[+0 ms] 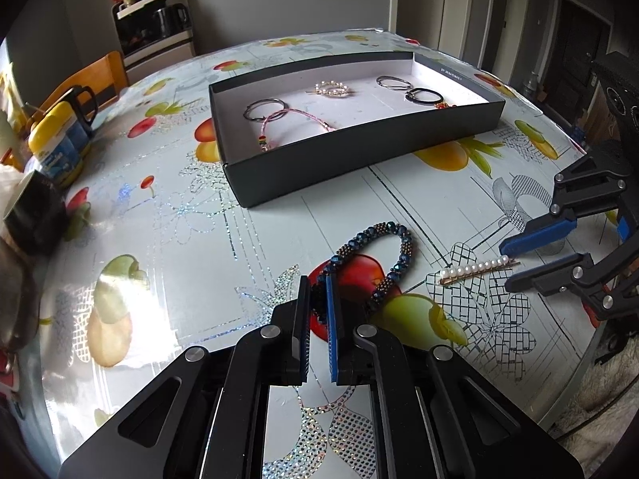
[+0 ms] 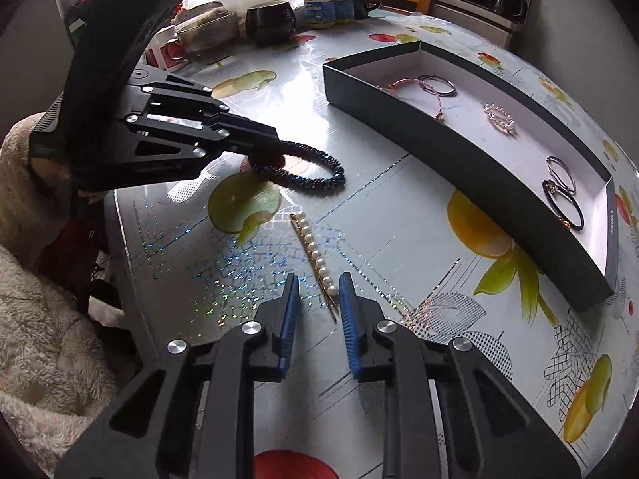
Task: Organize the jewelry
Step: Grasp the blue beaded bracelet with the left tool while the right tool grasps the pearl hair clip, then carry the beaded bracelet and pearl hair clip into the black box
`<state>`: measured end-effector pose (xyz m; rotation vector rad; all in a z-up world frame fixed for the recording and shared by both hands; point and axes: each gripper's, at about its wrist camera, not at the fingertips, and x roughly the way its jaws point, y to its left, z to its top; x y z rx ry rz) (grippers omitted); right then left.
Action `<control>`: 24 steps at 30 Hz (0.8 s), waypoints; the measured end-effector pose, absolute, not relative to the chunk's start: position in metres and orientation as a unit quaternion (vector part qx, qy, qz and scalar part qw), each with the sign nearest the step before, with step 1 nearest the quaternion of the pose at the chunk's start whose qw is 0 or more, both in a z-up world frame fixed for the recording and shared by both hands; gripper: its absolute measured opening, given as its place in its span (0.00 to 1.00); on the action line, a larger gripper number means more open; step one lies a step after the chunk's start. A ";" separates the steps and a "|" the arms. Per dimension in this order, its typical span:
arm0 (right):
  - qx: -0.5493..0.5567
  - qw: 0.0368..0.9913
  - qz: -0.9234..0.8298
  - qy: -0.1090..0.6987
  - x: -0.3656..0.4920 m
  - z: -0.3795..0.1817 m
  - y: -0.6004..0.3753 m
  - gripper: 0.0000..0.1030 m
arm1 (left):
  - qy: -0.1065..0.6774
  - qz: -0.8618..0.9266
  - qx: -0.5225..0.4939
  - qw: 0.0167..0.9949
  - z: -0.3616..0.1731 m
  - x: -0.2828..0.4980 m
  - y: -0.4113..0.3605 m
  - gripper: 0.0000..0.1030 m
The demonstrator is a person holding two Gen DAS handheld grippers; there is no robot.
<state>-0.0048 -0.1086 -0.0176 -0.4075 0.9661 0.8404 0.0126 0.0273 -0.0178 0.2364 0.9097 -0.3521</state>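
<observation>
At the left of a kitchen table covered in fruit-print oilcloth, a yellow-lidded tub and a dark mug stand near the edge. In the foreground the left gripper is clamped tight on the near end of a dark blue beaded bracelet, whose loop otherwise lies flat on the cloth over a printed red apple. Behind it sits a shallow dark box with a white floor, holding silver rings, a pink cord bracelet, a pearl brooch, more silver hoops and black hoops. To the right of the bracelet a pearl hairpin lies on the table, clear of the box. At the far right the right gripper straddles the hairpin's near end, jaws narrowed but parted; its right pad appears to touch the end pearl, while the left pad stands clear, so the pin is not yet gripped.
</observation>
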 end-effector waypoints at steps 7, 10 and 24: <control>-0.194 0.792 0.385 0.433 0.002 -0.014 -0.097 0.21 | 0.435 -0.170 0.114 0.877 -0.018 0.012 0.027 0.07; -0.202 0.789 0.386 0.434 0.003 -0.017 -0.089 0.21 | 0.435 -0.171 0.114 0.876 -0.018 0.011 0.028 0.07; -0.166 0.802 0.383 0.428 0.006 -0.013 -0.099 0.07 | 0.428 -0.184 0.114 0.877 -0.015 0.005 0.025 0.07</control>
